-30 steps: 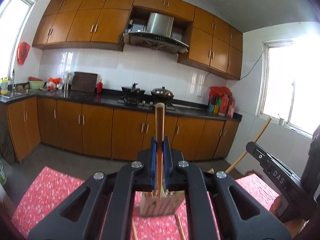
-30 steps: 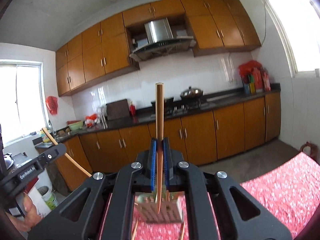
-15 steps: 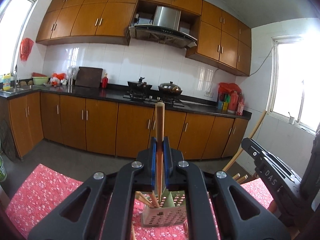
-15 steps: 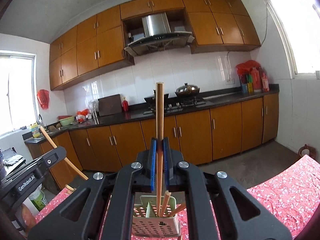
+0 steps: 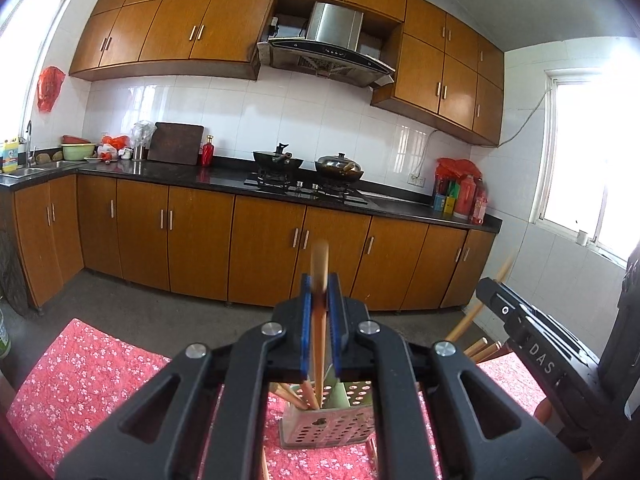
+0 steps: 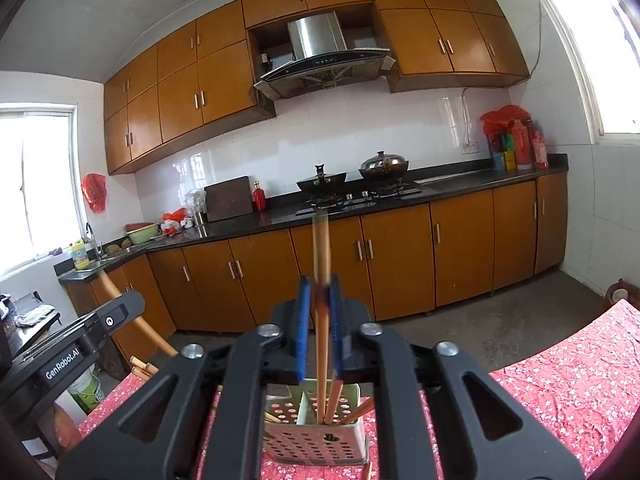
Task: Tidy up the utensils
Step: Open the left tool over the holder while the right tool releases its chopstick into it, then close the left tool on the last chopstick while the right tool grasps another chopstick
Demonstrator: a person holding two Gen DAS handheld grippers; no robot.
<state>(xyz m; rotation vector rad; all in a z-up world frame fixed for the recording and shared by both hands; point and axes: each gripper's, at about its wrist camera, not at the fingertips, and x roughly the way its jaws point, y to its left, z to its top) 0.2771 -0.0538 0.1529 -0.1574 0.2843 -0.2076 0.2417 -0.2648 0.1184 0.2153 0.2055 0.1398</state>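
Two wooden chopsticks are in play, one per gripper. The left chopstick point(image 5: 319, 320) stands upright between the blue pads point(image 5: 306, 324) of the left gripper point(image 5: 320, 320), its upper end blurred, its lower end reaching down into the perforated utensil basket point(image 5: 328, 426) on the red floral tablecloth point(image 5: 92, 364). The jaws stand slightly wider than the stick, so whether they pinch it or have let go cannot be told. The right chopstick point(image 6: 320, 300) stands likewise between the blue pads point(image 6: 304, 328) of the right gripper point(image 6: 320, 324), tip down inside the pale green basket point(image 6: 316, 440), beside other chopsticks point(image 6: 340, 400) leaning in the same compartment; here too a narrow gap shows at the pads and the grip cannot be judged.

Readable writing: "DAS" on the black body of the right gripper seen at the edge of the left view, and "GenRobot.AI" on the left gripper's body seen at the edge of the right view. Both tools point level toward the kitchen wall, side by side above the basket, each carrying its stick near vertical.

Beyond the table stand brown lower cabinets point(image 5: 200, 240) under a dark countertop point(image 5: 224, 176), a wok point(image 5: 278, 158) and a lidded pan point(image 5: 339, 168) on the hob, a steel range hood point(image 5: 332, 48) and red bottles point(image 6: 528, 146) near the window.
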